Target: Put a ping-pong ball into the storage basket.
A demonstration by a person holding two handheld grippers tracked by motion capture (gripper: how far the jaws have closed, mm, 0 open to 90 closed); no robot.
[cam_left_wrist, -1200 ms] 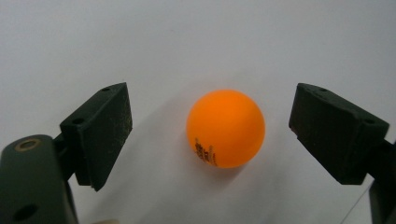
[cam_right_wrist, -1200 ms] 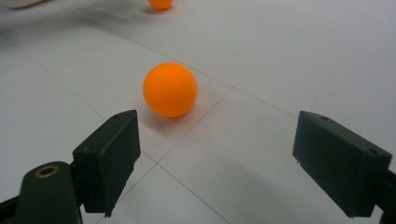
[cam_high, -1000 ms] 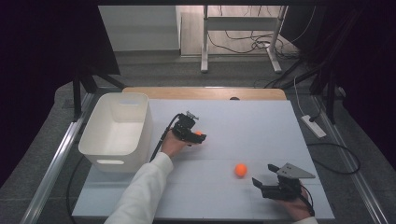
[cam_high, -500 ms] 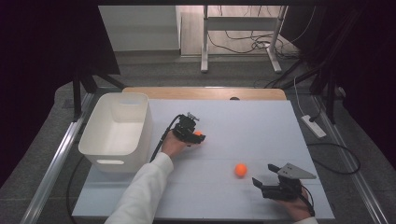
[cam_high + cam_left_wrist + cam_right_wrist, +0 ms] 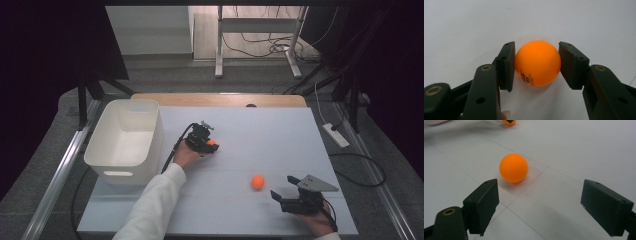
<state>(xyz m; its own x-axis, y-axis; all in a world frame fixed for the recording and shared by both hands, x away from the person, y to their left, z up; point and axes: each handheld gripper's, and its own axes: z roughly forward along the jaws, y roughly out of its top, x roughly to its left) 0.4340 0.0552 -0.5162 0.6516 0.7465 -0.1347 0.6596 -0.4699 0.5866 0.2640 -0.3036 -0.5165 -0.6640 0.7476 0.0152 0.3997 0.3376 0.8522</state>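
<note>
I had the left gripper [image 5: 209,143] at mid-counter, jaws pinching one orange ball [image 5: 537,63]. My right gripper [image 5: 286,196] sat wide open near the front edge, facing the second ball [image 5: 513,168]. Next, I judged: lift toward the white bin [image 5: 125,165].

Light is falling evenly from above onto my white table [image 5: 280,150], while the room around it is sinking into darkness. The high view is looking soft and grainy. Beside my left gripper [image 5: 536,65] the orange ball [image 5: 537,62] is showing sharp, its near arms blurring.
</note>
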